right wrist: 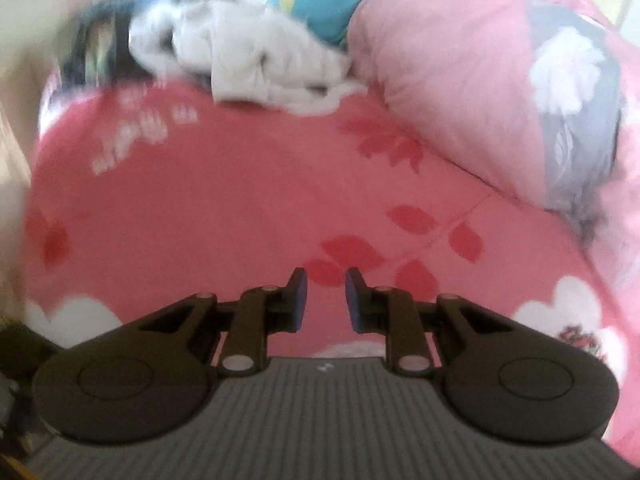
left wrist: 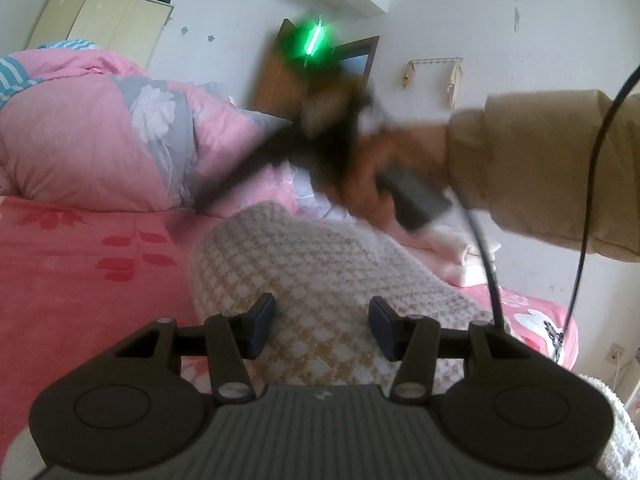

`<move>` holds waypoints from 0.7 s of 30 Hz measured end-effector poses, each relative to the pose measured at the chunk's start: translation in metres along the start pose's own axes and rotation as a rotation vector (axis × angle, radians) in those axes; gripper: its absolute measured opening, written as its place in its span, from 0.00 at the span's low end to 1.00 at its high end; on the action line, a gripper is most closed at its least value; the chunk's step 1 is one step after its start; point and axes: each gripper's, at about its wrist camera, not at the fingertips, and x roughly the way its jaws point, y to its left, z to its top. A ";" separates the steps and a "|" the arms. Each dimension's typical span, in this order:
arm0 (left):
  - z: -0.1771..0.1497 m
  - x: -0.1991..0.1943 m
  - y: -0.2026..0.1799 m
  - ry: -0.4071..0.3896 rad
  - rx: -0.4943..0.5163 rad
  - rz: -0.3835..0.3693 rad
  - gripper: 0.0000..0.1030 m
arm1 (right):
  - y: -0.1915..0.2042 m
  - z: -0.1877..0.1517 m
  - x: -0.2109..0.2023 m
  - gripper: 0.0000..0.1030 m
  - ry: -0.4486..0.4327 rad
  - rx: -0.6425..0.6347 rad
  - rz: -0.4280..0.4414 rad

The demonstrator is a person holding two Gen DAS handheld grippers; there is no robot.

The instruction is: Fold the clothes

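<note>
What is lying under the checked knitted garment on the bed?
The checked knitted garment lies on the pink bedsheet. Beside its far edge sits folded pale pink cloth. What lies beneath its middle is covered.

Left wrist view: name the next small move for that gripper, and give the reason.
Probably close the left gripper on the cream-and-tan checked knit garment. Its jaws stand open with nothing between them, directly above that cloth on the pink floral bedsheet.

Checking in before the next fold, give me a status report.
Left gripper open over the checkered garment, nothing held. Right gripper open, empty, above bare pink sheet. White clothes pile untouched by the quilt. Nothing in the way.
</note>
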 end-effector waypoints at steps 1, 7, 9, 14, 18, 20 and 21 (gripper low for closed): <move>0.000 0.000 0.001 -0.004 -0.007 -0.010 0.50 | 0.001 -0.013 0.014 0.18 0.080 -0.022 -0.049; 0.000 -0.004 0.006 -0.001 -0.022 -0.028 0.50 | -0.008 -0.015 -0.039 0.18 -0.084 0.112 -0.155; 0.001 -0.003 0.007 -0.001 -0.023 -0.031 0.50 | -0.016 -0.027 -0.077 0.18 -0.172 0.185 -0.213; 0.000 -0.004 0.002 0.003 0.003 -0.017 0.51 | -0.004 -0.096 -0.156 0.20 -0.346 0.398 -0.318; 0.003 -0.002 -0.003 0.024 0.021 -0.001 0.52 | 0.039 -0.166 -0.167 0.20 -0.407 0.537 -0.281; 0.004 -0.002 -0.007 0.036 0.034 0.010 0.52 | 0.062 -0.193 -0.153 0.20 -0.407 0.564 -0.264; 0.005 -0.002 -0.010 0.044 0.054 0.019 0.52 | 0.068 -0.206 -0.140 0.19 -0.390 0.596 -0.252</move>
